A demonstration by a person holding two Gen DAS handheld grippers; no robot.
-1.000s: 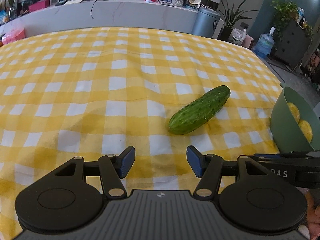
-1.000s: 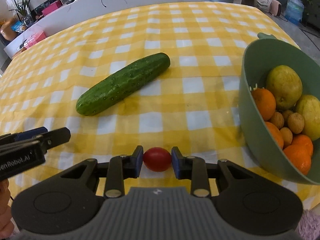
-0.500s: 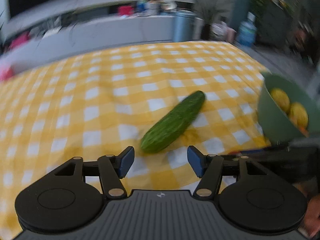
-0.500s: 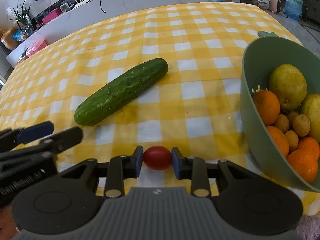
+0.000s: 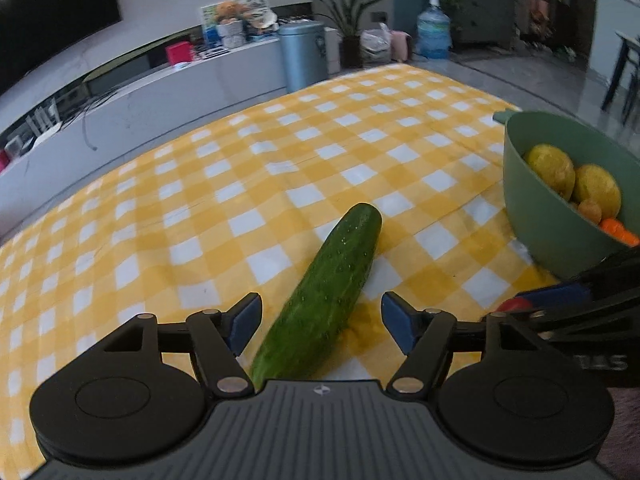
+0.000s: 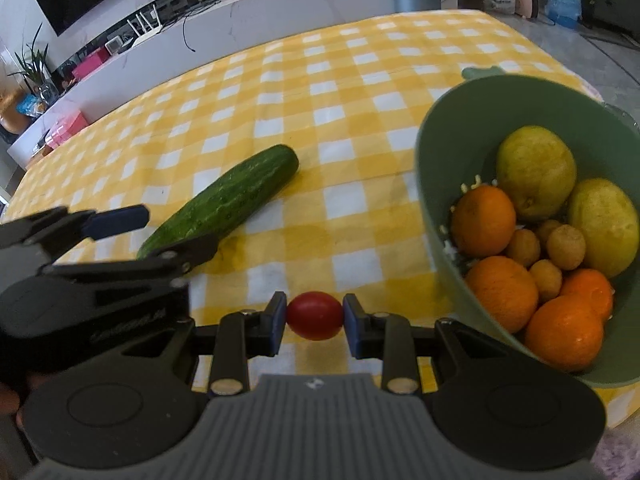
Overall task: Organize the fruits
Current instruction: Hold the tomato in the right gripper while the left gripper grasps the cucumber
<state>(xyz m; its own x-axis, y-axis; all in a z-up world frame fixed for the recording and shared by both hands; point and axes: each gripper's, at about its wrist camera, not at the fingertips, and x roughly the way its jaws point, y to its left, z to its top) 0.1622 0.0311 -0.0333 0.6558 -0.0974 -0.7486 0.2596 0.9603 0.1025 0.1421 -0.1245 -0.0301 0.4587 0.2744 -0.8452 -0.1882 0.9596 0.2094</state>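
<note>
White counter (image 5: 224, 68) — grey floor (image 5: 520, 76)

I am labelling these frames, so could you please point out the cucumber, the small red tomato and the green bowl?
cucumber (image 5: 328, 288): left wrist view, middle of its body.
small red tomato (image 6: 315, 315): right wrist view, centre of its front face.
green bowl (image 6: 430, 184): right wrist view, bare inner wall on the left side.

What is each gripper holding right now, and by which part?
The right gripper clamps the small red tomato by its two ends. The left gripper, whose jaws have just been opening, holds nothing; it straddles the long green cucumber without touching.
</note>
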